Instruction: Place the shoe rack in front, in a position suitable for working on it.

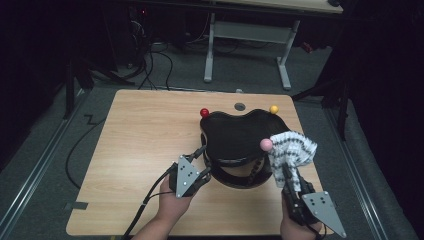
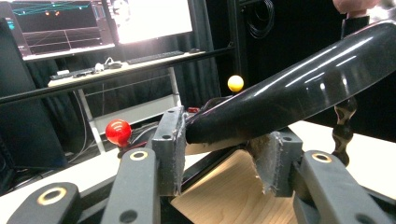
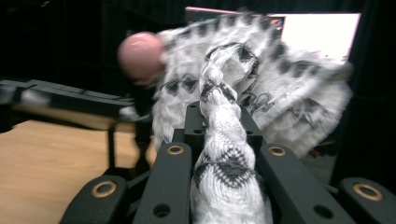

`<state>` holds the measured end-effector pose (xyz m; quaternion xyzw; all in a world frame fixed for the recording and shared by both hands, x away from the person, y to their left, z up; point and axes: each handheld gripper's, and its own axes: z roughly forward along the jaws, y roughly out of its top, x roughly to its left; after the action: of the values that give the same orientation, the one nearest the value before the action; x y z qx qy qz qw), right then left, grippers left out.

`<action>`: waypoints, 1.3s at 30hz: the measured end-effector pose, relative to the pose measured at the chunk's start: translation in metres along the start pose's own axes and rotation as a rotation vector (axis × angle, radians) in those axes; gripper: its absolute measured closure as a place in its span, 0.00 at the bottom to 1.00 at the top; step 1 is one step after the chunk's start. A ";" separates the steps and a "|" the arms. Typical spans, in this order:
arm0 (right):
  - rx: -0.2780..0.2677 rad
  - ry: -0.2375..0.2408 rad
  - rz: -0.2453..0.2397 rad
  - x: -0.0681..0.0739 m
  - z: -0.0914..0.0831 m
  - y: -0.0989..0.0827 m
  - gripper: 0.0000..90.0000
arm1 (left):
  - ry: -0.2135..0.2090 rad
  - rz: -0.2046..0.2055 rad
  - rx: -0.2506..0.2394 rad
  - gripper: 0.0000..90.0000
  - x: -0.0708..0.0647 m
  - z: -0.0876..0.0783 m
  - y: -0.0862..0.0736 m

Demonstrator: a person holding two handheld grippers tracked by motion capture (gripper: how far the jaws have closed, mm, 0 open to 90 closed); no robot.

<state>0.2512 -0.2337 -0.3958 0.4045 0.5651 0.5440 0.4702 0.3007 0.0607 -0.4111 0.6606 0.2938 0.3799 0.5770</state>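
Right gripper [image 1: 290, 176] over wooden table [image 1: 145, 150] in dark room, pinched on knitted cloth [image 1: 292, 147] draped just ahead, beside pink ball [image 1: 266, 145].

The tongs [image 3: 224, 140] clamp a bunched strip of the black-and-white knitted cloth [image 3: 280, 88], which spreads out wide beyond them. A pink ball [image 3: 139, 56] sits just beside the cloth, above the wooden bench [image 3: 46, 163].
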 end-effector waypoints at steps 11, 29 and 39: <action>0.056 0.063 -0.038 0.023 0.010 -0.014 0.89 | 0.004 -0.019 -0.018 0.63 0.000 -0.001 -0.001; 0.008 -0.155 0.100 -0.063 0.007 0.002 0.89 | -0.011 -0.019 -0.016 0.64 -0.005 -0.001 -0.001; 0.083 -0.192 0.112 -0.090 0.040 0.005 0.89 | -0.025 -0.020 -0.021 0.66 -0.007 -0.001 -0.002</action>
<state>0.3111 -0.3113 -0.3810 0.5046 0.5161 0.5044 0.4739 0.2964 0.0559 -0.4138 0.6564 0.2891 0.3688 0.5912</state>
